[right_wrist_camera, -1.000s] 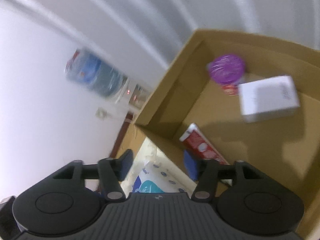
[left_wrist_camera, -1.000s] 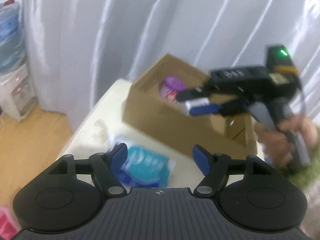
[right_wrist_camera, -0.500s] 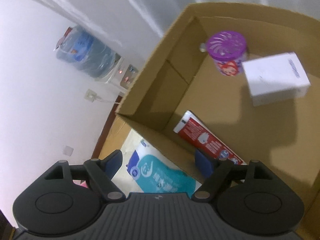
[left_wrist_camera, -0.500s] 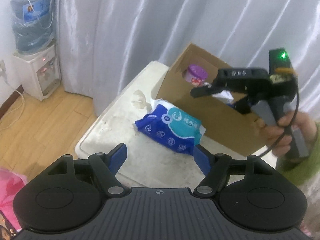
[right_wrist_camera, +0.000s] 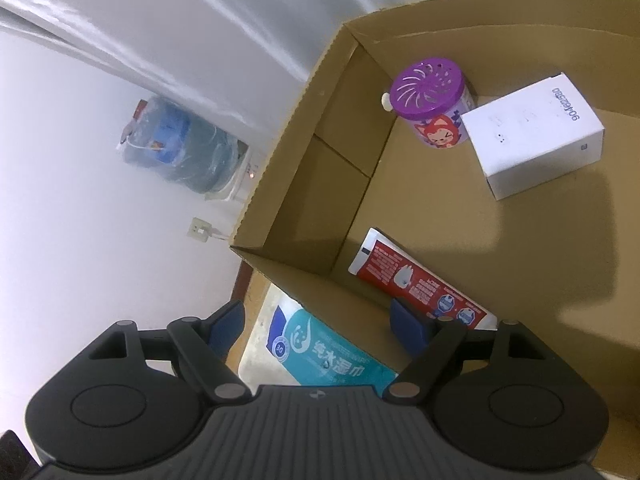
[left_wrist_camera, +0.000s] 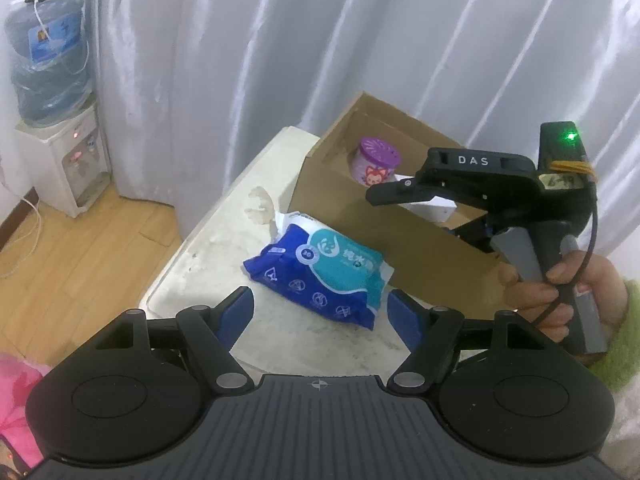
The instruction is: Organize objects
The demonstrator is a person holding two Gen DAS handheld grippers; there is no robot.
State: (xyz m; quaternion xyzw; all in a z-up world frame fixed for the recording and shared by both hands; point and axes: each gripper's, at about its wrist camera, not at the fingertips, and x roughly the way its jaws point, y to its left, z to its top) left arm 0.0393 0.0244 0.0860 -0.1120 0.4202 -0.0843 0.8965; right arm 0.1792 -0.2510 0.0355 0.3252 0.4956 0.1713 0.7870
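1. A blue-and-teal wet-wipes pack is seen lying flat on the white tabletop, just beside the near wall of an open cardboard box. It lies ahead of the left gripper, framed between the spread blue pads, which are held apart and empty.
2. The right gripper is held over the box's near corner with its jaws standing wide and nothing gripped; the pack is glimpsed beneath it, outside the box.
3. Inside the box a purple-lidded canister, a white carton and a red tube are seen.
4. The pack's far end is cut off by the box wall and the gripper body in the right wrist view. In the left wrist view the carton is largely hidden behind the right gripper, and a pale crumpled object beside the pack cannot be made out.
5. The pack's long axis is shown running diagonally, from lower left up towards the box.
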